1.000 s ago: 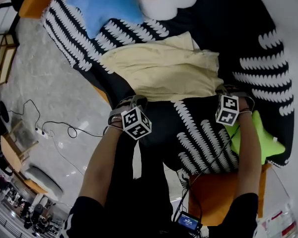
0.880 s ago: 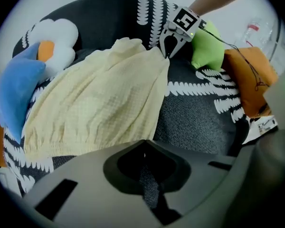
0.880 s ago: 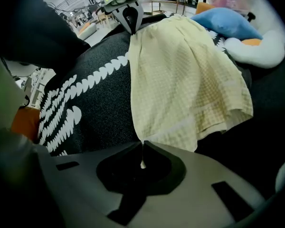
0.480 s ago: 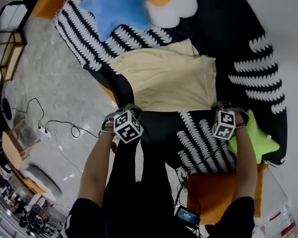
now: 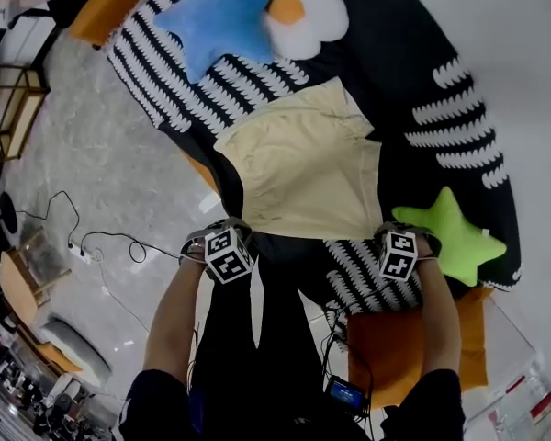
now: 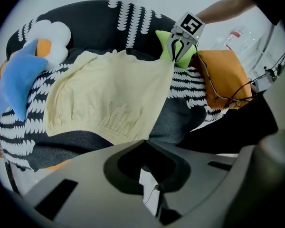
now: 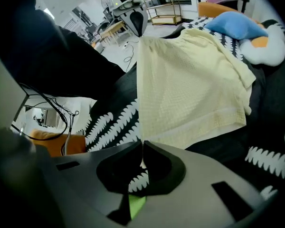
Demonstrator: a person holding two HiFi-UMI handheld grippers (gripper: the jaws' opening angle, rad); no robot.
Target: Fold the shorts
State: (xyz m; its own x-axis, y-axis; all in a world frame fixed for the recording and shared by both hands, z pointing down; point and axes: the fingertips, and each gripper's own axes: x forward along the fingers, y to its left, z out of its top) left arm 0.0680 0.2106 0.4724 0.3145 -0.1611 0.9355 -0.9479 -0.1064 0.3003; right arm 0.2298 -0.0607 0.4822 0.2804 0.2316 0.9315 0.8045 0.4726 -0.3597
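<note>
We held the shorts by their two near corners, the left gripper and right gripper each pinched tight on cloth. The rest lay on the black-and-white cover. Thin cloth might slip from a pinch, and uneven lifting would skew the fold. A green star lay to the right and a blue star farther off. Cables crossed the grey floor on the left.

Staged indoor room — patterned bedspread, blue star cushion, cables on grey floor
</note>
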